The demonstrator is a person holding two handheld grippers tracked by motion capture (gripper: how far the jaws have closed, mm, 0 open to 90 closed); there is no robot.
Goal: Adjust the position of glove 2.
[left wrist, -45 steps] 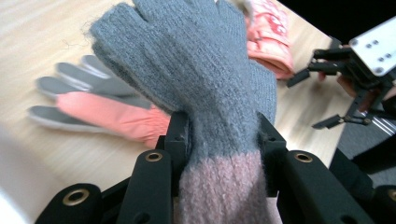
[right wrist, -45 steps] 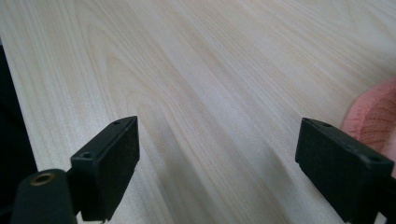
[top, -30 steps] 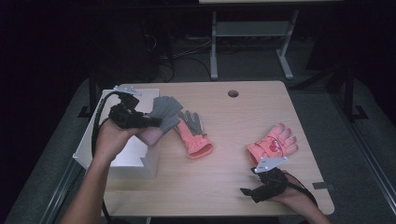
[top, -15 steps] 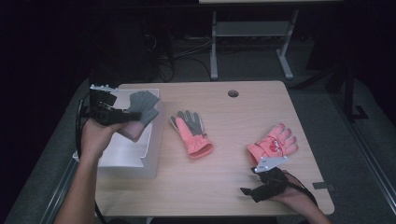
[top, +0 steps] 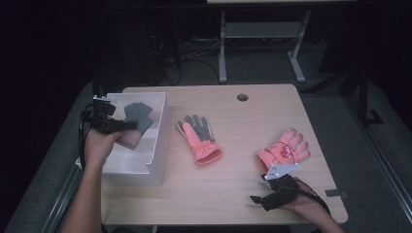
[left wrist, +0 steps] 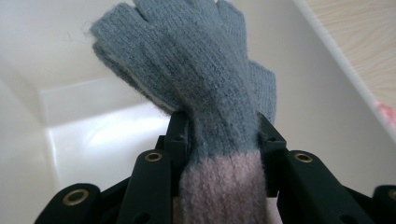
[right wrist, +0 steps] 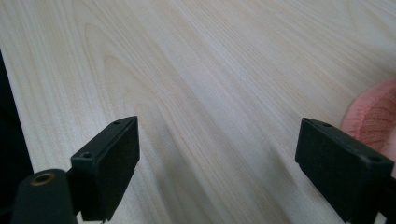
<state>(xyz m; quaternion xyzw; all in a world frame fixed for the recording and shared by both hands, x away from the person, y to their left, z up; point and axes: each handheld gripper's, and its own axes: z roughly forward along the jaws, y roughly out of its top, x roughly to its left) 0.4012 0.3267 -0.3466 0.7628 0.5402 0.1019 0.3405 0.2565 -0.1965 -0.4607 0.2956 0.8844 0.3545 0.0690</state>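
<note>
Grey knit glove (left wrist: 196, 79) with a pink cuff is pinched at the cuff end between the left gripper (top: 119, 125) jaws, fingers pointing away from the hand and hanging inside the white bin (top: 158, 141) at the left edge of the tabletop (top: 233, 194); jaws are partly closed, pressing the wool from both sides, so the glove is held, not dropped. Held over the bin's open top, low between its walls, likely so it can be let go straight into it. In the left gripper view the bin's white walls and floor sit behind the glove, nothing else visible in there. Just right of the bin lies a second glove, grey palm with orange-pink cuff (top: 197, 138), flat on the tabletop, cuff toward the near side. Farther right, a pink glove (top: 284, 149) lies flat, fingers pointing far-right. The right gripper (top: 265, 200) rests near the near-right edge, just in front of the pink glove, jaws spread wide with bare wood between them and holding nothing; the pink glove's edge (right wrist: 373, 121) shows beside one jaw, apart from it. It looks parked there, ready for that glove. Round cable hole (top: 242, 97) at the far side.
</note>
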